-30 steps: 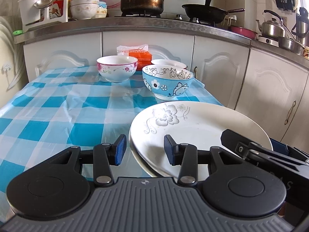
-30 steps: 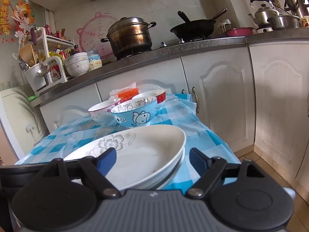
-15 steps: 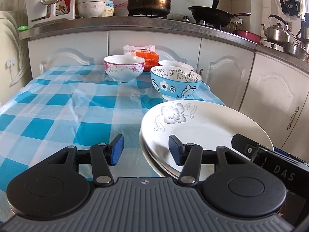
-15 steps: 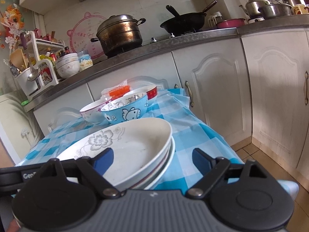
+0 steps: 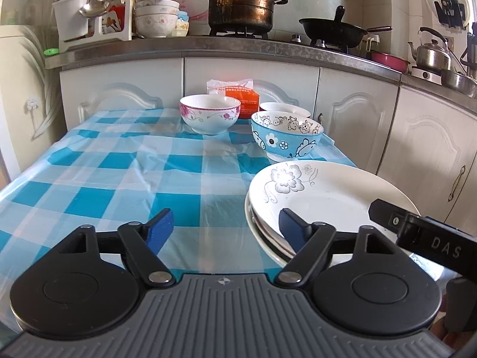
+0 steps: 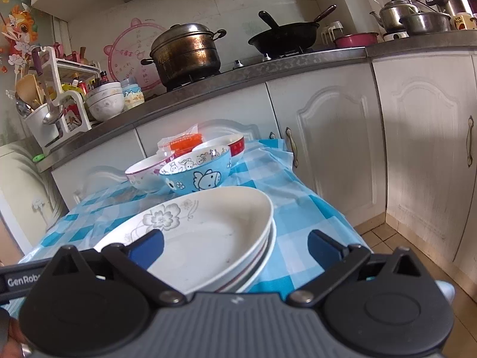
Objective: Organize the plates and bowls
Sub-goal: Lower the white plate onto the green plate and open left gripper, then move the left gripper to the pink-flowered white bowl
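My left gripper (image 5: 223, 229) has just been opening its jaws & they now stand released, w/ only the near rim of the plate stack (image 5: 328, 191) reaching in beside the right-hand jaw, no pad pressing on it; the rest of the gap shows bare cloth. My right gripper (image 6: 235, 246) has just been opening too, jaws released wide, w/ the stack's (image 6: 214, 232) right half sitting between them but untouched, the left pad hanging over the top plate's face. Judging by that, the plates are done: nested one in another, flowered one on top, resting on the checked desk (image 5: 119, 173) near its right edge, so both jaws let go to leave them be. Just beyond the stack, ahead of the jaws, stands the blue cartoon bowl (image 5: 286, 137), upright. Further out & left of it is the pink-flowered bowl (image 5: 210, 116); behind the blue one a red-banded bowl (image 6: 235, 146), close beside it. All three still sit apart, so prob. the bowls come next, nesting them the same way. An orange packet (image 5: 241, 101) sits behind them at the far end.
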`<state>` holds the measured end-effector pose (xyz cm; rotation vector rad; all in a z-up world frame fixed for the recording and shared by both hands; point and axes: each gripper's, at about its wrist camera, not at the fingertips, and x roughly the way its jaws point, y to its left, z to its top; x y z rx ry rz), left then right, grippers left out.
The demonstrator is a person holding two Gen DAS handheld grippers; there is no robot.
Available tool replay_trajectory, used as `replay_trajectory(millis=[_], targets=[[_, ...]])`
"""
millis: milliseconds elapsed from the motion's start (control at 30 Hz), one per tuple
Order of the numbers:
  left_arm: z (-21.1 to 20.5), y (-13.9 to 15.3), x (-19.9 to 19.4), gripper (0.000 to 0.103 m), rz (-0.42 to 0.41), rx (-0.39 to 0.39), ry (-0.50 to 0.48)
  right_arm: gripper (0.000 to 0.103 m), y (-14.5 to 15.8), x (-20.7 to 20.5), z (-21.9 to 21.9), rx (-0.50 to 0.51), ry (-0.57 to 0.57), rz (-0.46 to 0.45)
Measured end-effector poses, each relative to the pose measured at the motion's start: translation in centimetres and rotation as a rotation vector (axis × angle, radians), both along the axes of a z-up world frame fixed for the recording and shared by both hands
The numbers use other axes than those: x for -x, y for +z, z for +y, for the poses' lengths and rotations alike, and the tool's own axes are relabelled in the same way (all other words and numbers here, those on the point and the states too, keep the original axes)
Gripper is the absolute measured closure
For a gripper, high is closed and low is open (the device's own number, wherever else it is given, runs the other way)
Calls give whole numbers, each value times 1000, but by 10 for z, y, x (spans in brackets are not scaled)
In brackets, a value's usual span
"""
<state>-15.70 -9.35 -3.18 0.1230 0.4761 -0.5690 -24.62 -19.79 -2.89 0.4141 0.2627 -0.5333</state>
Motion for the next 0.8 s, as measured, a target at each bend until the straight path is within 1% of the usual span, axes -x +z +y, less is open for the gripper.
replay_trajectory(millis=[133,267,533,800], targets=[[6,5,5,3,-1,6,2,1,4,-1,4,3,-2,13],[13,6,7,2,9,-25,26,1,8,0,8,6,2,24],[36,6,10,2,31,-30,73,1,17,-1,19,3,13,32],[58,18,20,0,13,-21,110,1,28,-2,33,7,37,37]])
